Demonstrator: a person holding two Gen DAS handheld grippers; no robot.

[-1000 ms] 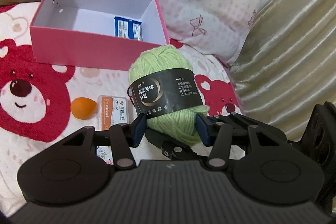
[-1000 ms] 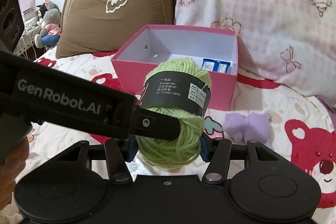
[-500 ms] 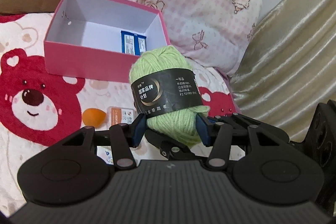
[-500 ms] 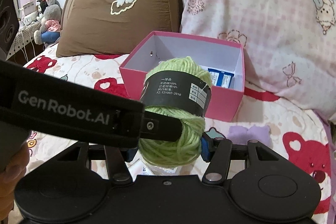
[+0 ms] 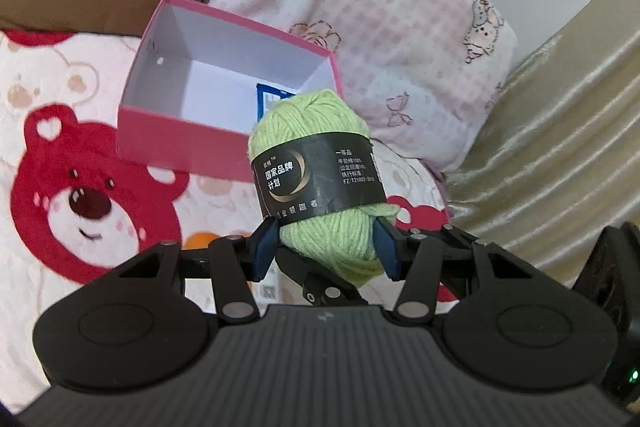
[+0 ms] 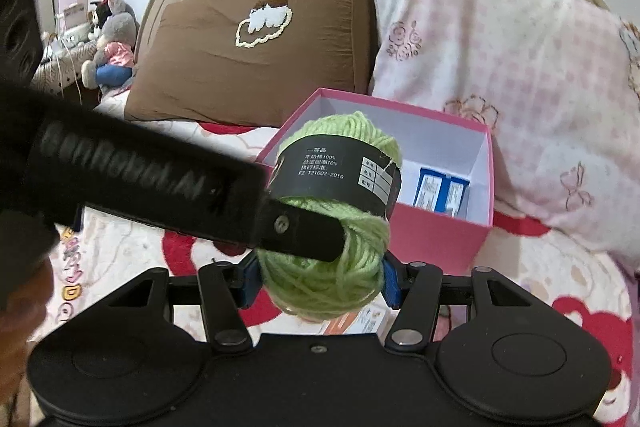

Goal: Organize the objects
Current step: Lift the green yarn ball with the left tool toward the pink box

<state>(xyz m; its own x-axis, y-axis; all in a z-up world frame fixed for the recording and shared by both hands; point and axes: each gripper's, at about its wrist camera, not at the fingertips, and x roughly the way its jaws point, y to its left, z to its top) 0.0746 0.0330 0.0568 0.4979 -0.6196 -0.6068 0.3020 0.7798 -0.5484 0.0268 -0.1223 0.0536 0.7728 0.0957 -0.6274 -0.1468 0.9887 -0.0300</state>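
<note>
A light green yarn ball (image 5: 320,163) with a black paper band is held in the air by both grippers. My left gripper (image 5: 326,247) is shut on its lower half, its blue pads (image 5: 265,247) pressing each side. My right gripper (image 6: 320,283) is shut on the same yarn ball (image 6: 340,267) from another side; the left gripper's black finger (image 6: 300,231) crosses in front of it. Behind the yarn stands the open pink box (image 5: 180,139), seen in the right wrist view as the pink box (image 6: 440,239), with blue packets (image 6: 440,191) inside.
The bed has a red bear-print cover (image 5: 80,207). An orange egg-shaped item (image 5: 200,239) and a small white packet (image 5: 268,287) lie below the grippers. A brown pillow (image 6: 256,67) and a pink pillow (image 6: 500,67) stand behind the box. A gold fabric (image 5: 560,147) rises at the right.
Both grippers rose with the yarn ball and carried it toward the pink box. The yarn now overlaps the box's opening in both views. The grips have not changed.
</note>
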